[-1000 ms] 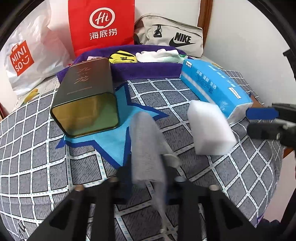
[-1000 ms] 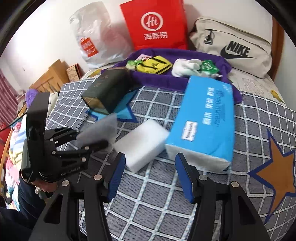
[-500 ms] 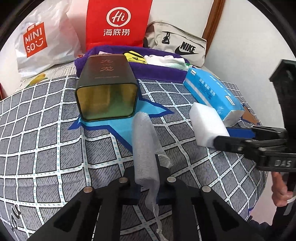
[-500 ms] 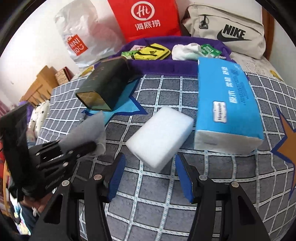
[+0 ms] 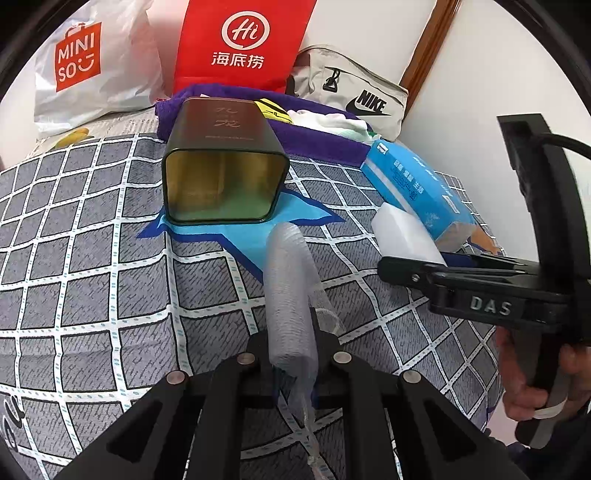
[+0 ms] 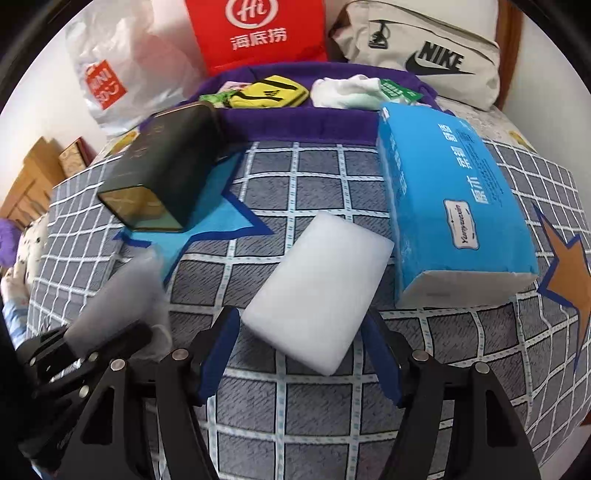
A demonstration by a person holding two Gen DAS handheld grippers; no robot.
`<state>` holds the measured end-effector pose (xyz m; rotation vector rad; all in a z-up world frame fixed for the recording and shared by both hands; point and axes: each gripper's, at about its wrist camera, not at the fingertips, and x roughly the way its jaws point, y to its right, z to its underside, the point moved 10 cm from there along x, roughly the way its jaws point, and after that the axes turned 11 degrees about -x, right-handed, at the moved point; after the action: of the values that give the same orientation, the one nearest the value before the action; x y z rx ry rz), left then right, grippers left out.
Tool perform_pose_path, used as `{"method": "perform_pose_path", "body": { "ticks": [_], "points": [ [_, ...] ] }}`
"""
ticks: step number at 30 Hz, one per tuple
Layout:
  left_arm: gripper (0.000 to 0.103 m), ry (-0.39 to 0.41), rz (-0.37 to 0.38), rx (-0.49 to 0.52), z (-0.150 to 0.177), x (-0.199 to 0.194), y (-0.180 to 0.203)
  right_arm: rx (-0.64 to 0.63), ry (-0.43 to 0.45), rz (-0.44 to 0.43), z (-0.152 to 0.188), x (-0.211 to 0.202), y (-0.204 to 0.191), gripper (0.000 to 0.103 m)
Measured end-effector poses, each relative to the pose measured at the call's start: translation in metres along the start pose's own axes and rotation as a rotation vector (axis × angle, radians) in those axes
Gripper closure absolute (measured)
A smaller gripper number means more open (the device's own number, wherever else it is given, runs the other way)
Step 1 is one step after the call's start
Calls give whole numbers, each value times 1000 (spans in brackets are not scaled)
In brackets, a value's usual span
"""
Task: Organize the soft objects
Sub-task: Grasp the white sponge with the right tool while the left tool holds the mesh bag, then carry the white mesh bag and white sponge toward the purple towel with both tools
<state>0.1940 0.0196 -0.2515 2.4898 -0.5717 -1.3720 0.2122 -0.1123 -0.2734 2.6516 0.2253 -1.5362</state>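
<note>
A: What is held by the left hand-held gripper (image 5: 293, 363)?

B: A roll of white mesh gauze (image 5: 290, 291) is clamped between its nearly closed jaws, with a loose tail hanging below. The roll is pointed toward the dark green tin (image 5: 223, 164), which is laid on its side on the bed (image 5: 92, 258), its open mouth facing the camera.

A: And the right hand-held gripper (image 6: 301, 354)?

B: Its jaws are opening. The near corner of the white sponge block (image 6: 317, 288) is seen between the 2 blue pads, but no contact with them can be seen. The block is rested on the checked bedcover, just beside the blue tissue pack (image 6: 454, 206).

A: Where are the other soft things kept?

B: A purple fabric tray (image 6: 295, 123) is placed behind the tin and the tissue pack. A yellow pouch (image 6: 269, 92) and white cloth (image 6: 347, 90) are contained in it. Behind it, a red paper bag (image 6: 258, 33), a white plastic bag (image 6: 110, 74) and a beige Nike bag (image 6: 424, 55) are leaned at the wall.

A: Is the person seen?

B: Only a hand (image 5: 532, 384), wrapped around the right gripper's handle in the left wrist view.
</note>
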Motion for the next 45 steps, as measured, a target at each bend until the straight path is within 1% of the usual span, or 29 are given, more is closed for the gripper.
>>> {"method": "perform_pose_path", "body": {
  "ticks": [2,3,4,6,11,14,16,18,22,25,27,30,35,39,42,45],
  "points": [
    [92,0,8,-5,0,-1,-1,13,27,-8,-1,-1,1,36],
    [92,-1,14,-9,0,-1,-1,13,45,-10,-2,-2,2,37],
    [92,-1,16,-10,0,0,-1,6,57,-7,-1,-3,4,42],
    [92,-1,18,-13,0,-1,-1,-39,43,-15,2,-2,2,43],
    [92,-2,12,-22,-1,-1,-1,-112,48,-47,11,-17,-1,45],
    [92,-1,0,-26,-2,-2,-2,-159,35,-79,22,-27,-3,46],
    [92,-3,-9,-25,-3,-1,-1,-180,28,-75,31,-34,1,47],
    [92,-6,-15,-28,-3,0,-1,-182,29,-67,37,-41,9,47],
    [92,-12,-24,-34,-3,1,-1,-173,46,-109,46,-60,18,48],
    [92,-18,-36,-36,-4,2,0,-210,36,-96,53,-67,23,48],
    [92,-18,-46,-32,-4,1,1,-230,24,-93,58,-67,26,48],
    [92,-22,-59,-37,-5,3,3,-234,-5,-83,63,-55,31,48],
    [92,-19,-66,-53,-6,2,2,-207,-3,-101,64,-44,33,48],
    [92,-4,-40,-59,-12,-9,6,-209,24,-123,57,-53,32,48],
    [93,9,-40,-60,-18,-19,10,-209,43,-129,51,-59,33,48],
    [93,18,-21,-66,-24,-28,18,-211,58,-140,45,-67,33,48]
  ]
}}
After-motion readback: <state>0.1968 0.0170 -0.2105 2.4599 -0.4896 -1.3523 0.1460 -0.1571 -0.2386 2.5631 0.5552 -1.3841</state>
